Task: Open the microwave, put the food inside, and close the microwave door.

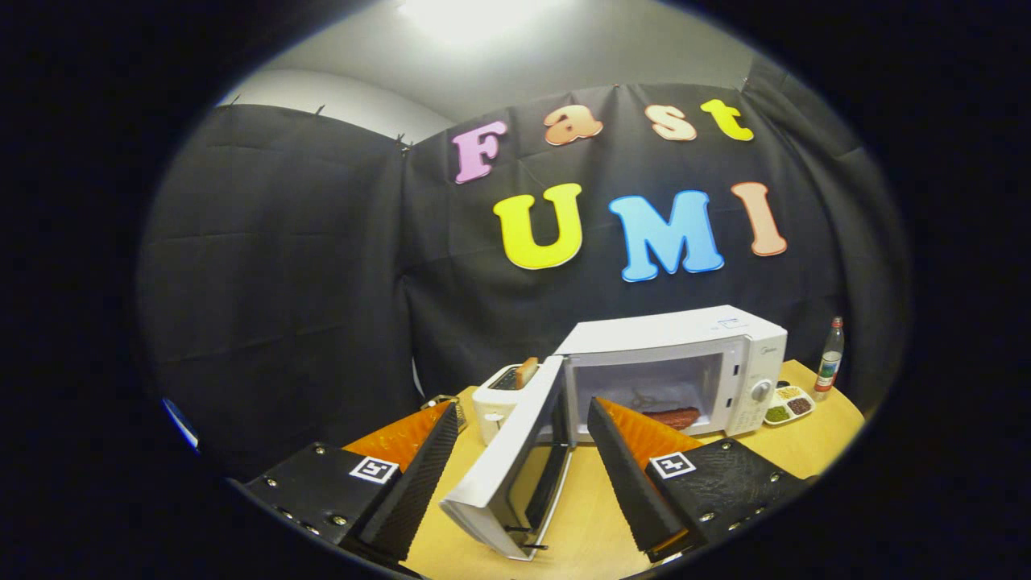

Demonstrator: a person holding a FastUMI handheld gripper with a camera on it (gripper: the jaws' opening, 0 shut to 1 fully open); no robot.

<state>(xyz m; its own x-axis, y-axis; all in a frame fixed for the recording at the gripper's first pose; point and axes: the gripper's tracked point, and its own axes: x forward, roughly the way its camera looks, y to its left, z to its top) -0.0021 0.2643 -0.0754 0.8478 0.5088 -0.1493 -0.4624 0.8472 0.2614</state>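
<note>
the tabletop (789,451) carries a white microwave (685,338), its door (515,451) swung wide toward the gripper (523,467), reaching between the spread fingers (624,475), which hold nothing. the food (672,417), a reddish sausage shape, lies lengthwise across the cavity floor, partly hidden by one finger. beside it stand a toaster (495,403), a tray (789,403) and a bottle (830,354).

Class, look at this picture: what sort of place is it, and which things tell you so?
Probably a mock kitchen set up in a booth: a microwave with its door open, a toaster and a bottle stand on a wooden table, black cloth behind. The open gripper flanks the door.
</note>
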